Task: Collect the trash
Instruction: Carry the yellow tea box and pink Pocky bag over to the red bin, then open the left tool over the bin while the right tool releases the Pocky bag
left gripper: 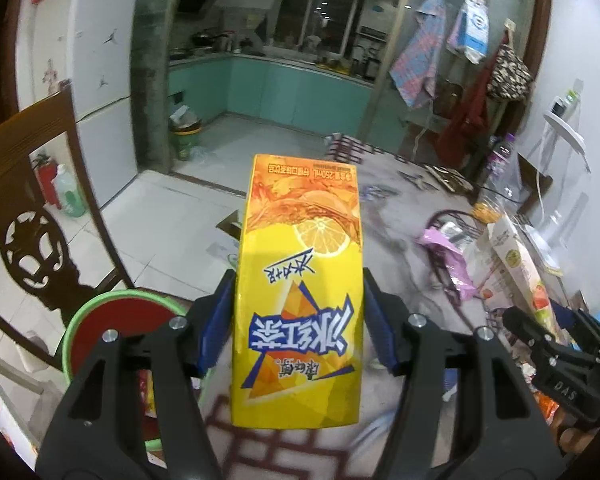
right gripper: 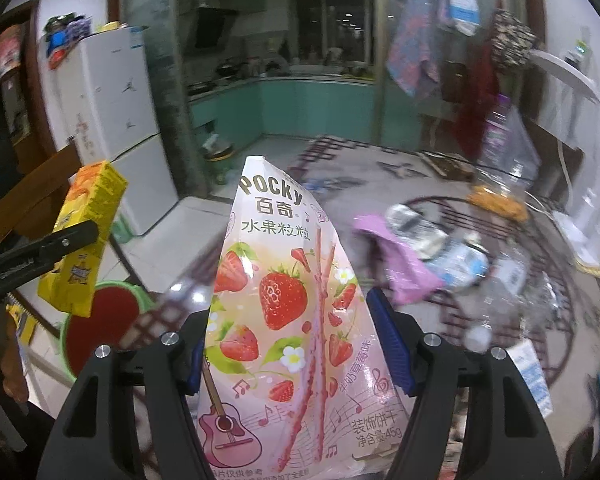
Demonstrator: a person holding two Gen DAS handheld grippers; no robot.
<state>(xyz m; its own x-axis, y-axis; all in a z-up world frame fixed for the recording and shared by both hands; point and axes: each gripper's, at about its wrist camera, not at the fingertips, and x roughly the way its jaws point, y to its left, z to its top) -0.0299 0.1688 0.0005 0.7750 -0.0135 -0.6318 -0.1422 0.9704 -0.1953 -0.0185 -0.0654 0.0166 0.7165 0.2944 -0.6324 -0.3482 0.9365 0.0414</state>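
My left gripper (left gripper: 298, 320) holds a yellow iced-tea carton (left gripper: 298, 288) upright between its blue pads, one pad pressed flat against each side wall. The carton's printed front faces the left wrist camera, with its lettering upside down. In the right wrist view the same carton (right gripper: 82, 240) appears at the left edge, tilted and clamped in the black fingers of the left gripper (right gripper: 60, 240).

My right gripper (right gripper: 296, 344) holds a pink Pocky strawberry box (right gripper: 292, 320), crushed to a narrow point at its far end. Both blue pads bear on its lower sides. In the left wrist view the right gripper (left gripper: 556, 344) sits at the right edge with the box (left gripper: 520, 264) projecting from it.

Both held items are raised above the worktop (right gripper: 440, 320), which carries a patterned covering. A green-rimmed red bin (left gripper: 112, 328) stands below and to the left of the carton, beside a carved wooden chair (left gripper: 32, 220).

Loose litter lies on the worktop to the right of the Pocky box: a pink wrapper (right gripper: 400, 268), a white-and-blue wrapper (right gripper: 456, 260), and clear plastic packaging (right gripper: 540, 292). These items are blurred.
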